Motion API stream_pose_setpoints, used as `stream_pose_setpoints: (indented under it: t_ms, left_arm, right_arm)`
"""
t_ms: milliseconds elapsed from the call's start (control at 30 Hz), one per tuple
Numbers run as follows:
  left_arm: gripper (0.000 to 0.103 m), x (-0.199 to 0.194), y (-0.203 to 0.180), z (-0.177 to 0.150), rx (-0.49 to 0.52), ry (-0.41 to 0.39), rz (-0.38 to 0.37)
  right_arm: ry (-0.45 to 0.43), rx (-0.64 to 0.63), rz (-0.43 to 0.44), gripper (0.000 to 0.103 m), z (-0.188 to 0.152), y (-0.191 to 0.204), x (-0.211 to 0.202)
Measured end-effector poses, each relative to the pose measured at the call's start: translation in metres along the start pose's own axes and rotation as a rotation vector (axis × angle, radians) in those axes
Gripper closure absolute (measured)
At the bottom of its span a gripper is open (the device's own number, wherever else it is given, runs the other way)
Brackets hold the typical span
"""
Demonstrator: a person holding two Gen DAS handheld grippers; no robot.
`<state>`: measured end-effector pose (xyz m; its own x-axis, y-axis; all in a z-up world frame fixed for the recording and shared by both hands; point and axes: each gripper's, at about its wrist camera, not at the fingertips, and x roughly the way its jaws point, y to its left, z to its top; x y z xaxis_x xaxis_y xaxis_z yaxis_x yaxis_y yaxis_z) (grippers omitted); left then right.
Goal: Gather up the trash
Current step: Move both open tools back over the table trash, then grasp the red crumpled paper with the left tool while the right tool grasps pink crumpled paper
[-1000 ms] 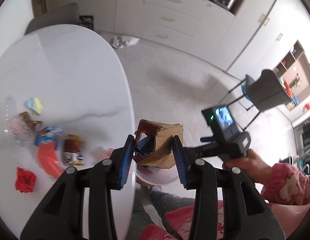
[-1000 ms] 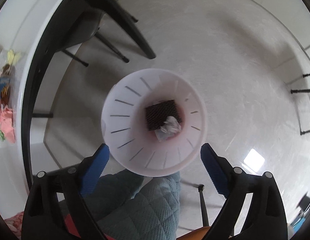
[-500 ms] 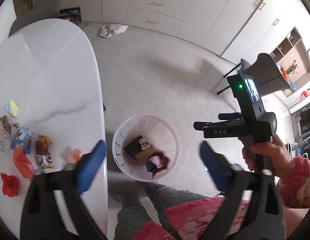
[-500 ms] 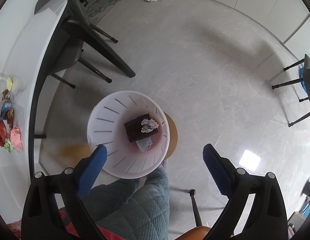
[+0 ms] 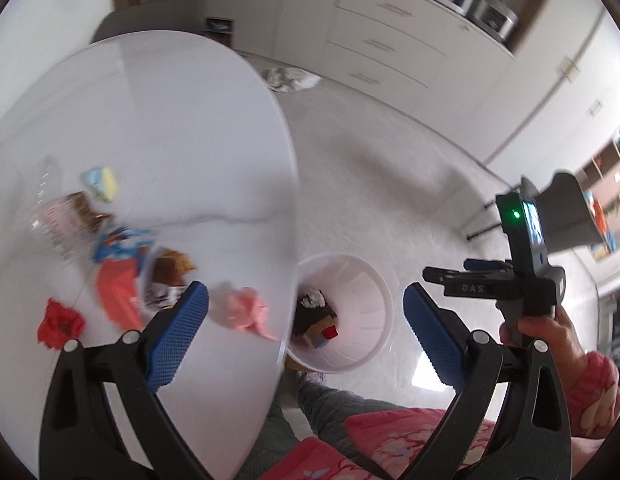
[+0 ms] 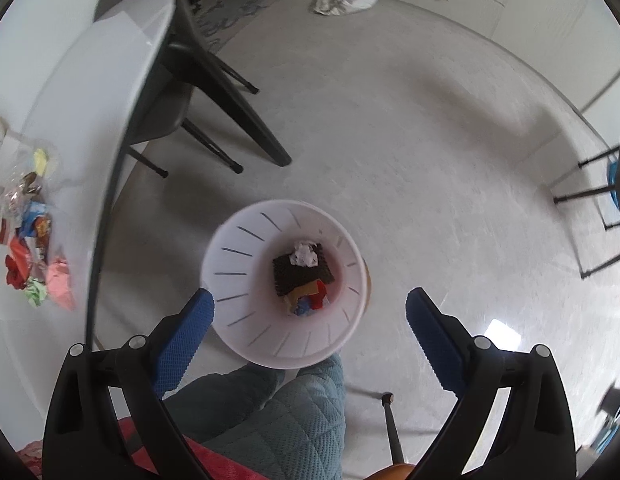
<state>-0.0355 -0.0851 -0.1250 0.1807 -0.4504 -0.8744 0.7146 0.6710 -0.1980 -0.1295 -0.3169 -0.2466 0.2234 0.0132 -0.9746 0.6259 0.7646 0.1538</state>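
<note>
The left hand-held gripper (image 5: 305, 322) has its two blue pads wide apart and holds nothing. It hangs over the near edge of the white tabletop (image 5: 181, 128). The right hand-held gripper (image 6: 310, 326) is also wide apart and empty, and it looks straight down on the white bin (image 6: 233, 264) that stands on the floor (image 6: 410, 140) just beside the tabletop edge. In the bin there are already a dark box, a white paper ball and some red and blue pieces.

The trash that is left lies on the tabletop. The nearest piece is a pink crumpled paper (image 5: 245, 312), at about 10 o'clock from the middle of the left hand-held gripper, just beside its left pad and near the tabletop edge. Its long axis runs from upper left to lower right, roughly along the line between the pads. Further at 9 to 10 o'clock lie an orange wrapper (image 5: 117, 296), a brown snack packet (image 5: 169, 276), a blue wrapper (image 5: 117, 240), a red paper ball (image 5: 59, 322) and a yellow piece (image 5: 99, 182).

I judge that the left hand is clearly nearer to the pink paper; the right one is over the bin, well apart from it. The next move probably needs a small shift left and forward, perhaps with a turn of the wrist.
</note>
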Motion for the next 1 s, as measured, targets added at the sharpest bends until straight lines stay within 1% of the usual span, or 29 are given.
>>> stream_pose_setpoints:
  t_ms: [167, 300, 433, 467, 567, 700, 800, 933, 967, 1000]
  left_arm:
    - [0.01, -0.017, 0.033, -0.002, -0.086, -0.033, 0.048]
    - [0.01, -0.028, 0.063, -0.009, -0.148, -0.051, 0.095]
    - [0.01, -0.041, 0.092, -0.019, -0.212, -0.075, 0.155]
    - [0.01, -0.043, 0.096, -0.02, -0.222, -0.078, 0.164]
    - [0.01, -0.053, 0.118, -0.032, -0.281, -0.089, 0.209]
    - [0.01, -0.063, 0.147, -0.052, -0.364, -0.096, 0.262]
    - [0.01, -0.069, 0.164, -0.067, -0.415, -0.096, 0.287]
    - [0.01, -0.072, 0.178, -0.08, -0.446, -0.091, 0.307]
    - [0.01, -0.073, 0.181, -0.082, -0.451, -0.089, 0.311]
    - [0.01, -0.073, 0.184, -0.084, -0.455, -0.088, 0.312]
  right_arm:
    - [-0.023, -0.071, 0.021, 0.007, 0.011, 0.032, -0.013]
    - [-0.054, -0.156, 0.04, 0.007, 0.015, 0.069, -0.027]
    - [-0.069, -0.275, 0.08, 0.007, 0.016, 0.114, -0.037]
    - [-0.07, -0.322, 0.09, 0.006, 0.016, 0.13, -0.037]
    - [-0.063, -0.435, 0.095, 0.006, 0.011, 0.167, -0.031]
    - [-0.042, -0.545, 0.107, 0.006, 0.003, 0.204, -0.013]
    - [-0.036, -0.599, 0.101, 0.006, -0.004, 0.223, -0.005]
    - [-0.038, -0.65, 0.095, 0.006, -0.009, 0.238, 0.001]
    - [-0.043, -0.665, 0.083, 0.008, -0.01, 0.242, 0.003]
    - [-0.04, -0.68, 0.073, 0.013, -0.01, 0.245, 0.006]
